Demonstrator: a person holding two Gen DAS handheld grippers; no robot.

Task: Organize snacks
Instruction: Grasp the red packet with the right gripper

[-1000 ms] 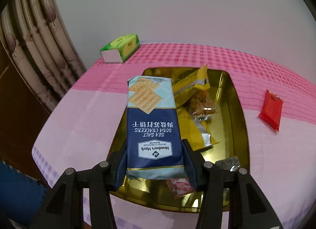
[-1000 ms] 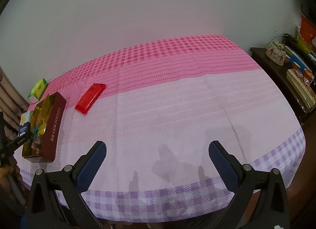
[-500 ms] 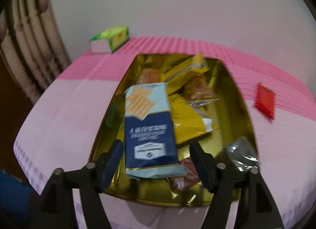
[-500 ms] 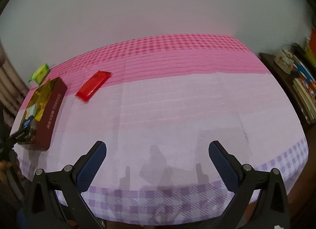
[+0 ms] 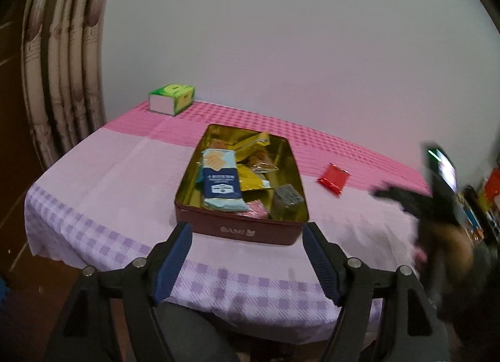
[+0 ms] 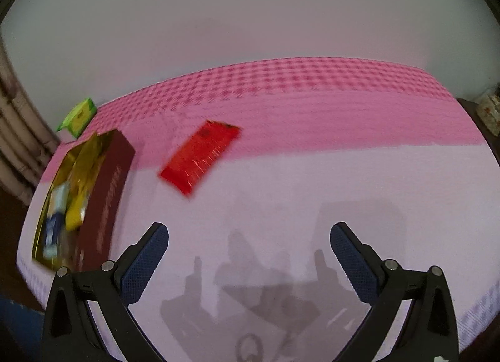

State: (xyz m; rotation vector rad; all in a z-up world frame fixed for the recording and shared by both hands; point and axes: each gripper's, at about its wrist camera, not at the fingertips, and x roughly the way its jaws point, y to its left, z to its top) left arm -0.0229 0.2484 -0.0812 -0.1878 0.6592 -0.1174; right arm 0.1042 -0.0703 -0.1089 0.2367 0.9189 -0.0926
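Note:
A dark red tin [image 5: 247, 230] with a gold inside sits on the pink tablecloth, holding a blue soda cracker pack [image 5: 220, 184], yellow packets [image 5: 250, 179] and other snacks. My left gripper [image 5: 247, 255] is back from the tin's near wall, its jaws opening with nothing between them. A red snack packet [image 5: 333, 178] lies on the cloth right of the tin. In the right wrist view that red packet [image 6: 200, 156] is ahead and to the left, and the tin [image 6: 106, 193] is at far left. My right gripper [image 6: 248, 252] hangs open and empty above the cloth.
A green tissue box [image 5: 172, 98] stands at the table's back left corner, also the green tissue box [image 6: 78, 116] in the right wrist view. Curtains [image 5: 62, 65] hang left. The other hand-held gripper [image 5: 437, 202] shows blurred at right. A cabinet with items [image 6: 490, 112] stands right.
The left gripper let go of the cracker pack, which now lies in the tin, and drew back and up. The right gripper moved left toward the red packet.

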